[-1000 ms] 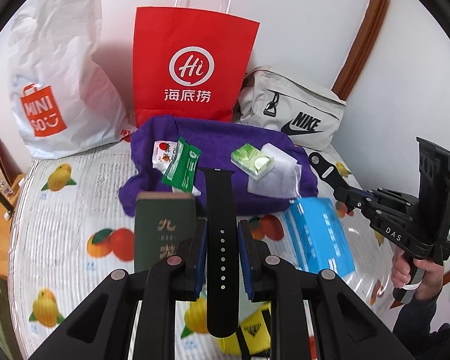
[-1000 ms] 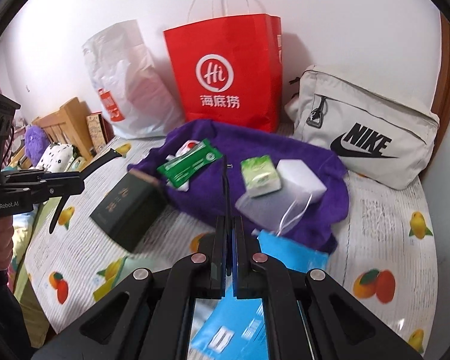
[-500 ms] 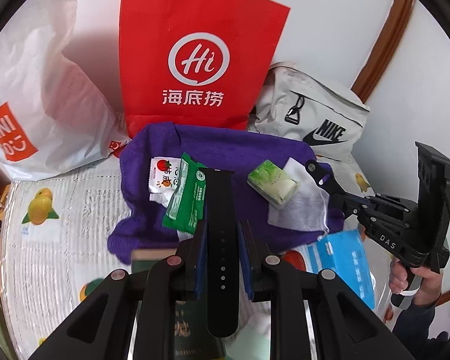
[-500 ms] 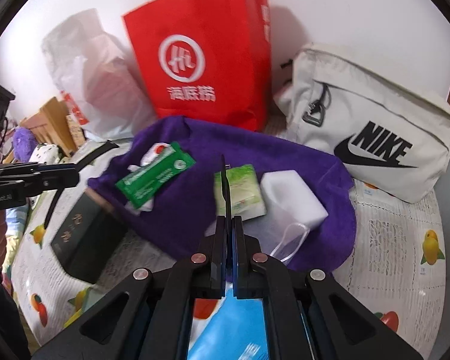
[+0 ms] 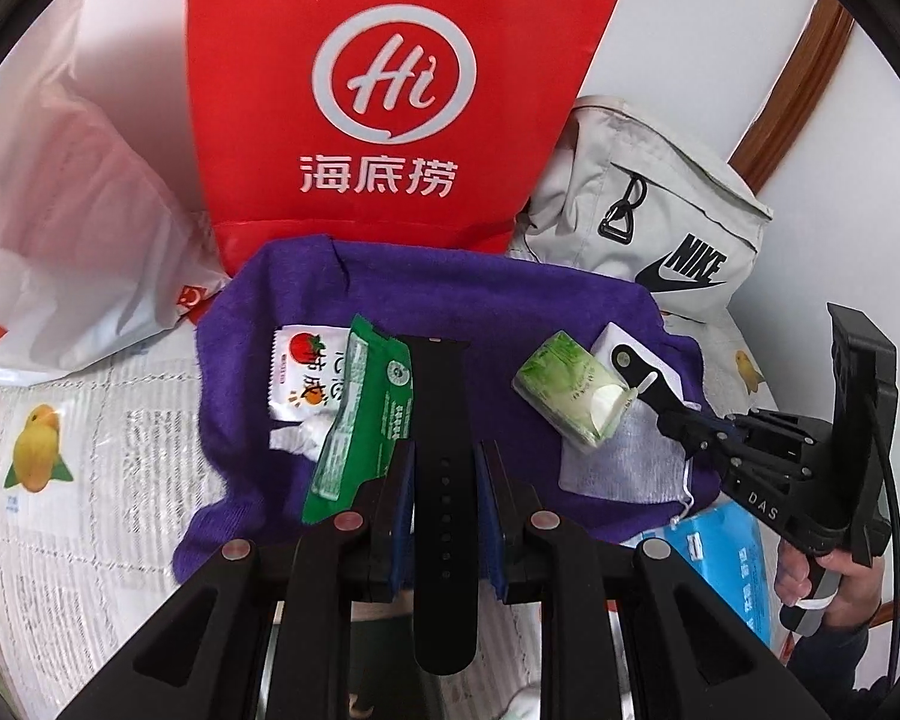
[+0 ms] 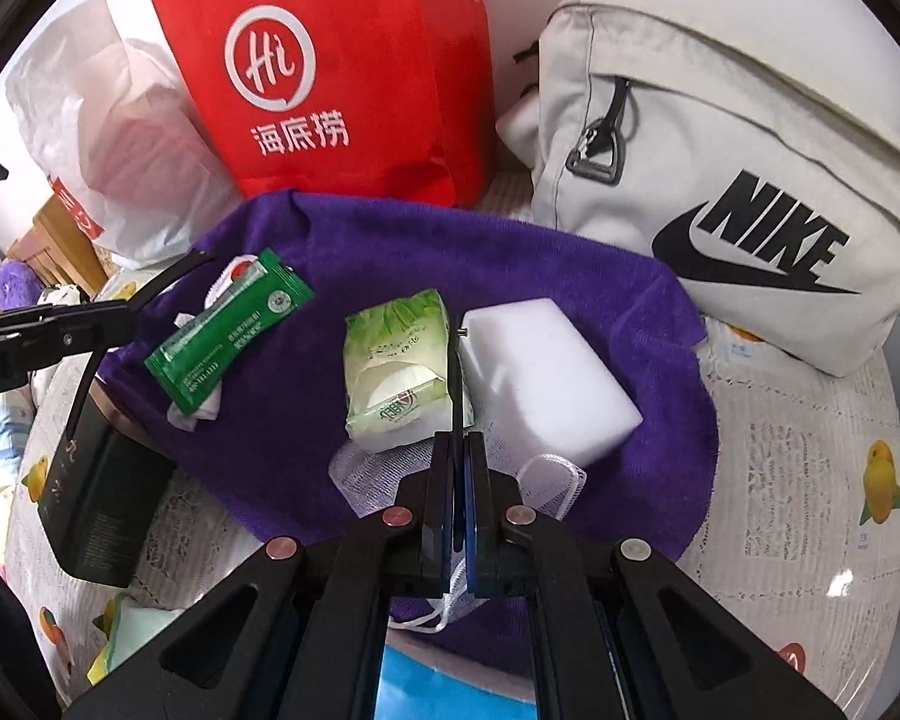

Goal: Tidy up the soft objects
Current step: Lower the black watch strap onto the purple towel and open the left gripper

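Note:
My left gripper [image 5: 444, 468] is shut on a flat black watch strap [image 5: 441, 420] and holds it over the purple towel [image 5: 480, 300], beside a green packet [image 5: 366, 414] and a strawberry sachet [image 5: 297, 378]. My right gripper [image 6: 457, 468] is shut on the other black strap half [image 6: 457, 378], seen edge-on, above a green tissue pack [image 6: 396, 360] and a white sponge block [image 6: 546, 372]. That gripper also shows in the left wrist view [image 5: 678, 420], with its strap [image 5: 636, 369] over the tissue pack [image 5: 570, 390].
A red paper bag [image 5: 390, 90], a white plastic bag [image 5: 60, 210] and a grey Nike bag [image 6: 720, 180] stand behind the towel. A dark green box [image 6: 102, 498], a blue packet [image 5: 726, 564] and a white mesh pouch [image 6: 378, 468] lie nearby on the fruit-print sheet [image 6: 798, 480].
Both grippers have moved forward over the purple towel, each still holding its strap half. The bags and the items on the towel look larger and nearer.

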Demonstrator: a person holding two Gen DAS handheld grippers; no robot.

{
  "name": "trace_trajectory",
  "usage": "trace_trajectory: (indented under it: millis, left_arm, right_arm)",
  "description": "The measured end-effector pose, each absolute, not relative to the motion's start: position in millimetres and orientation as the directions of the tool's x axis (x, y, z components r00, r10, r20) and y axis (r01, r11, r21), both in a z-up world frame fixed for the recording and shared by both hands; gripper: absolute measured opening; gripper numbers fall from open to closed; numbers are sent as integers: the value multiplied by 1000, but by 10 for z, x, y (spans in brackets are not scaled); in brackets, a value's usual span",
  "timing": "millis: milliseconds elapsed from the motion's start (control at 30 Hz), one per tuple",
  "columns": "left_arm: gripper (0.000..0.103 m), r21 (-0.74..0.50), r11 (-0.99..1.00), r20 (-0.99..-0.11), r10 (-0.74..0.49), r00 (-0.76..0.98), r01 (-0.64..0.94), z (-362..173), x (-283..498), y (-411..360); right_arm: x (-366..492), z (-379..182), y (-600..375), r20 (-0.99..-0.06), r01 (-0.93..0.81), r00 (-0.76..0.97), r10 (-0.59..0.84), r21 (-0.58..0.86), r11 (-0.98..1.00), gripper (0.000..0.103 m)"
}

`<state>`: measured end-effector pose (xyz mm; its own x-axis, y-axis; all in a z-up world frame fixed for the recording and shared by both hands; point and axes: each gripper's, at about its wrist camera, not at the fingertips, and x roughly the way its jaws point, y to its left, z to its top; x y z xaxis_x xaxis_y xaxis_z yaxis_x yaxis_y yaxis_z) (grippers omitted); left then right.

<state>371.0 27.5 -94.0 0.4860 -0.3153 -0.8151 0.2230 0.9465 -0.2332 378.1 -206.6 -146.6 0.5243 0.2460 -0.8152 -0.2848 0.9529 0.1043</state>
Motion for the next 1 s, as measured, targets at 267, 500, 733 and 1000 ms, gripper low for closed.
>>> trace_trajectory:
  millis: [267, 500, 733, 1000]
  left_arm:
    - [19, -220, 949, -840, -301, 451, 224, -1111, 3953, 104]
    - [19, -218, 957, -861, -282, 424, 194, -1241, 4153, 71]
    - [20, -195, 965, -877, -252, 409, 177, -1364, 4288, 27]
    - [41, -184, 970, -882, -235, 407, 161, -1381, 4307, -14]
  right_arm:
    - [3827, -1478, -2106, -817, -286, 526, 236, 91, 954, 7]
    - [3749, -1370, -2201, -788, -282, 565, 245, 95, 955, 38]
    - [3618, -1283, -2257, -776, -280, 581, 245, 92, 956, 38]
    - [3467, -1250, -2280, -774, -276, 584, 245, 94, 957, 39]
